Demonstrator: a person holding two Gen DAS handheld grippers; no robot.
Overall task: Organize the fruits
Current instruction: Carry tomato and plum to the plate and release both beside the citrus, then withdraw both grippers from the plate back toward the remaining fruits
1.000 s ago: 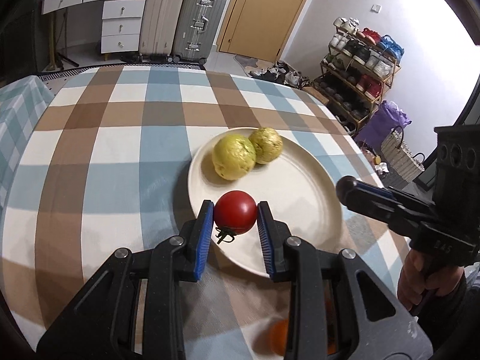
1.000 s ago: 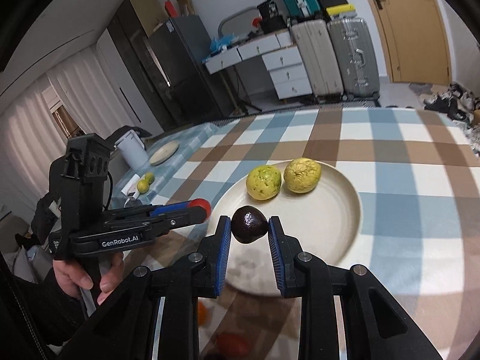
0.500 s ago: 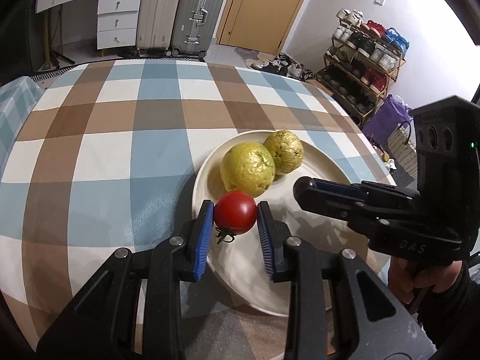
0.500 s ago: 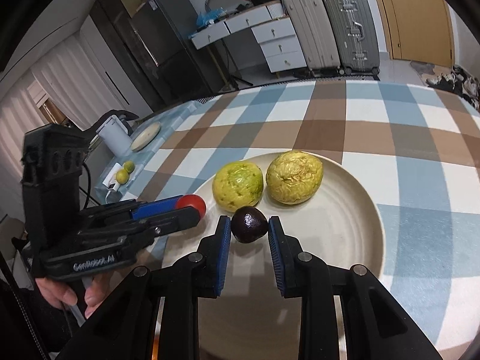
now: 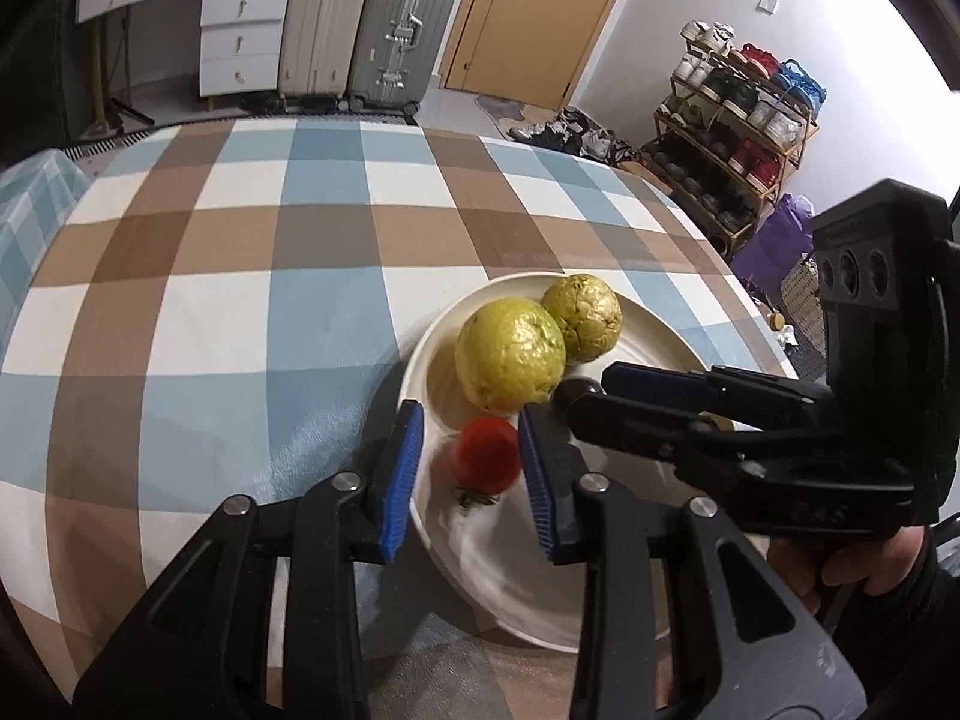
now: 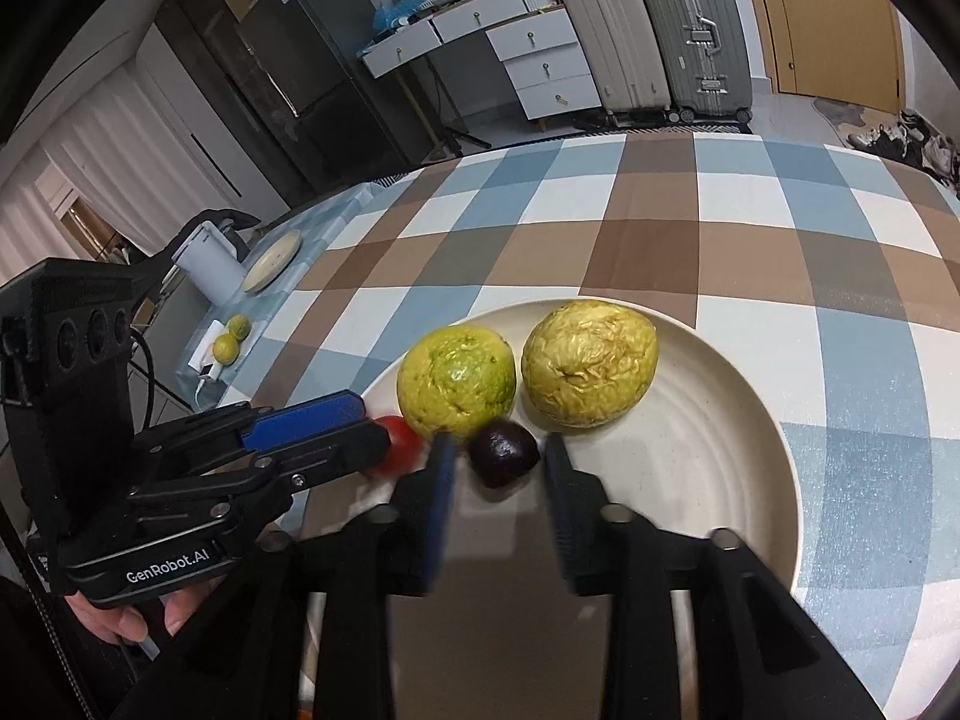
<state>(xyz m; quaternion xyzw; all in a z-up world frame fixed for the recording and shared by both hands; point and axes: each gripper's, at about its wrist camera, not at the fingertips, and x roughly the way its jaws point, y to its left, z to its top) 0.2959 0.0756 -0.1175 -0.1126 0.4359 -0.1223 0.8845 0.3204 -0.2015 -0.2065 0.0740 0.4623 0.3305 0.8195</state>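
Observation:
A cream plate (image 5: 415, 369) (image 6: 720, 480) on the checked tablecloth holds two yellow-green wrinkled fruits (image 5: 510, 354) (image 5: 582, 318) (image 6: 456, 381) (image 6: 588, 363). My left gripper (image 5: 470, 426) (image 6: 372, 423) is over the plate's near left side, jaws opening. The red tomato (image 5: 486, 459) (image 6: 399, 447) lies blurred between them on the plate, with a gap at the left pad. My right gripper (image 6: 498, 444) (image 5: 585, 387) is opening too. A small dark purple fruit (image 6: 503, 453) (image 5: 576, 387) rests on the plate between its pads, clear of both.
The two grippers sit close together, their tips almost meeting beside the nearer yellow fruit. A side table at left carries a white kettle (image 6: 207, 258), a small plate (image 6: 271, 253) and two limes (image 6: 231, 339). Suitcases (image 5: 360, 24) and a shoe rack (image 5: 744, 114) stand beyond the table.
Both grippers moved forward and down over the plate toward the yellow fruits. Their jaws have parted, so the tomato and the dark fruit now sit loose on the plate.

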